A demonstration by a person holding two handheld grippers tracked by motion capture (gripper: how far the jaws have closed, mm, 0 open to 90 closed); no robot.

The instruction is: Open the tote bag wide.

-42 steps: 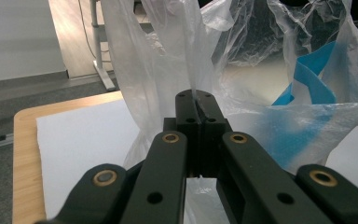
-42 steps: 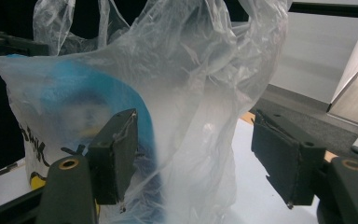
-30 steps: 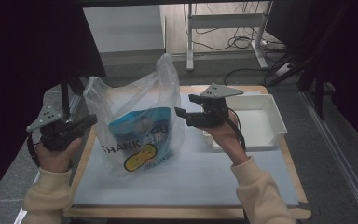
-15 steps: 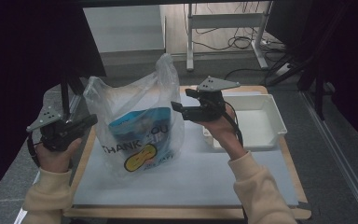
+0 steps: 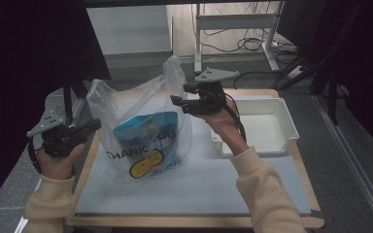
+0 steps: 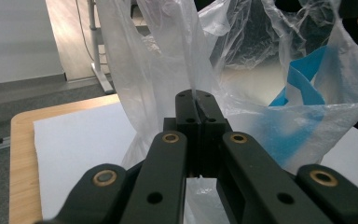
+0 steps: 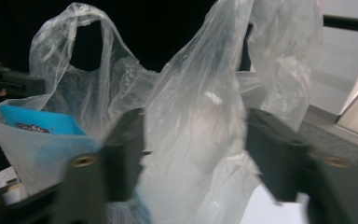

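**Holding a plastic bag open on the surface**

Looking down from the high view, I see the plastic bag (image 5: 143,131) standing upright on the white mat (image 5: 194,187), toward the surface's (image 5: 194,222) left edge, with a blue packet (image 5: 148,133) inside. My left tongs (image 5: 96,124) grip the bag's left rim; my right tongs (image 5: 175,101) sit at its right handle, near the white tray (image 5: 267,128) by the right edge.

In the left gripper view, my left tongs (image 6: 198,107) are clenched on a fold of the bag (image 6: 168,70).

In the right gripper view, my right tongs (image 7: 193,140) have just been closing, with the bag's handle (image 7: 196,116) between the blurred jaws; they are not yet pressing it.
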